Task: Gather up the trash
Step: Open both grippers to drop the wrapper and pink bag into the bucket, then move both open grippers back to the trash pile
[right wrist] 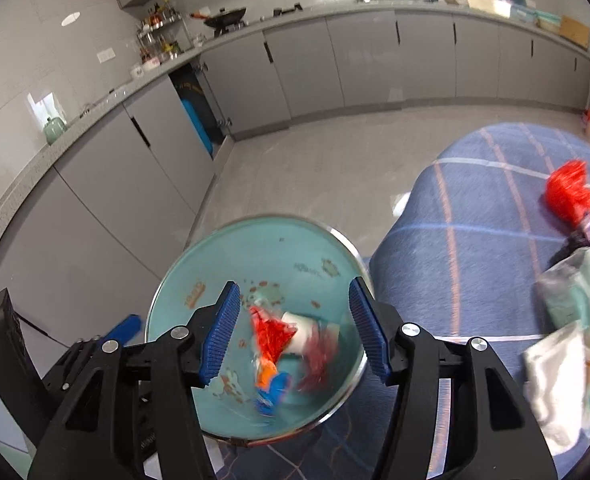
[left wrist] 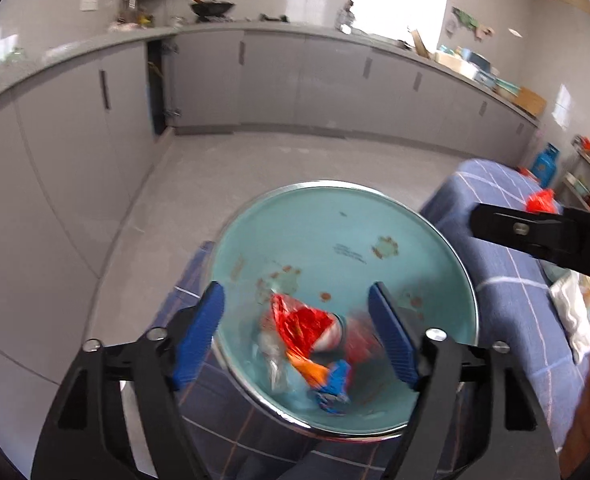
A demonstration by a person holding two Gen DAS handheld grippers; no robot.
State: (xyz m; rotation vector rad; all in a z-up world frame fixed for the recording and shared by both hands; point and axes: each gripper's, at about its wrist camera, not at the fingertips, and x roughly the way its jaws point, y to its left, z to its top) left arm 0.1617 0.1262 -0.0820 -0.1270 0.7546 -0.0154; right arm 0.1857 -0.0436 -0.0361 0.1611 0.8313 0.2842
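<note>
Both wrist views look down into the teal bin (left wrist: 335, 240), rimmed in metal, standing beside the blue checked tablecloth (left wrist: 507, 264). My left gripper (left wrist: 297, 334) hangs over the bin mouth with jaws well apart and nothing between the pads; my right gripper (right wrist: 295, 330) does likewise, jaws parted and empty. Collected trash lies at the bottom: a red foil wrapper (left wrist: 301, 326), a white cup (right wrist: 299, 336), and orange and blue scraps, blurred. Uncollected items remain on the cloth: a red crumpled wrapper (right wrist: 571, 194) and pale plastic packets (right wrist: 575, 320) nearer the camera. In my judgement the step in hand is a drop into the bin. To do it well I would keep both grippers centred over the opening, lift clear of the rim before swinging right, and approach the red wrapper with jaws wide, closing on its bulk.
</note>
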